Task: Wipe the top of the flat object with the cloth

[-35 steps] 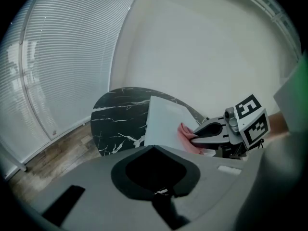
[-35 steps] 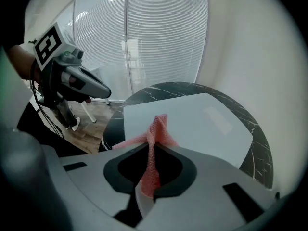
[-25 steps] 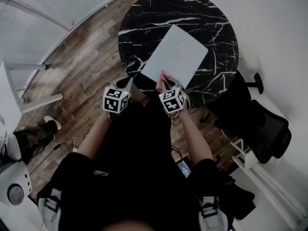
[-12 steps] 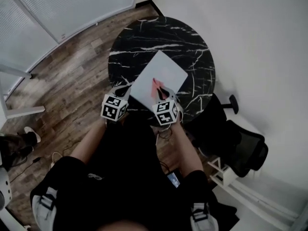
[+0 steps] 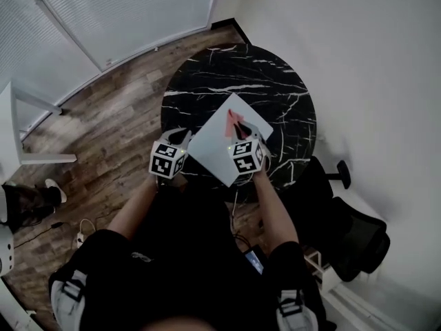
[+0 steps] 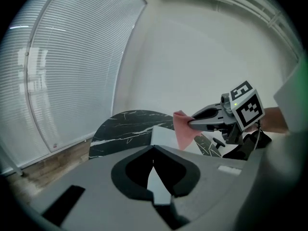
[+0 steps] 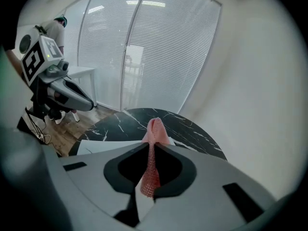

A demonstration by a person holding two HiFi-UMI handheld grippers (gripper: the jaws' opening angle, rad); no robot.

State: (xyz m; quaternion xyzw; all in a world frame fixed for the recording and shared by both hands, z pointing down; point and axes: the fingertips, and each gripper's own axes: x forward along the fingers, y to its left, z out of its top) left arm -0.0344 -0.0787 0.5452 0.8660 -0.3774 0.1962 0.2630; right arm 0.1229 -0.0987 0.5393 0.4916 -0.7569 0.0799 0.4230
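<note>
A white flat object (image 5: pixel 215 152) lies on the round black marble table (image 5: pixel 275 88). My right gripper (image 5: pixel 242 127) hovers over its far half, shut on a pink cloth (image 5: pixel 234 121). In the right gripper view the cloth (image 7: pixel 155 128) stands pinched between the jaws and sticks out past the tips. My left gripper (image 5: pixel 184 136) sits at the object's near left corner, jaws shut. A white sliver shows under its tips (image 6: pixel 153 149); whether it is pinched I cannot tell. The left gripper view also shows the right gripper (image 6: pixel 190 124) holding the cloth (image 6: pixel 182 130) above the flat object (image 6: pixel 161 137).
A black office chair (image 5: pixel 358 234) stands to the right of the table, close to the white wall. A white table leg (image 5: pixel 31 150) and a shoe (image 5: pixel 54 186) are at the left on the wood floor. Window blinds (image 5: pixel 117 12) line the far side.
The right gripper has carried the pink cloth from the flat object's near edge toward its far side. The left gripper stays by the near left corner. The head camera has shifted.
</note>
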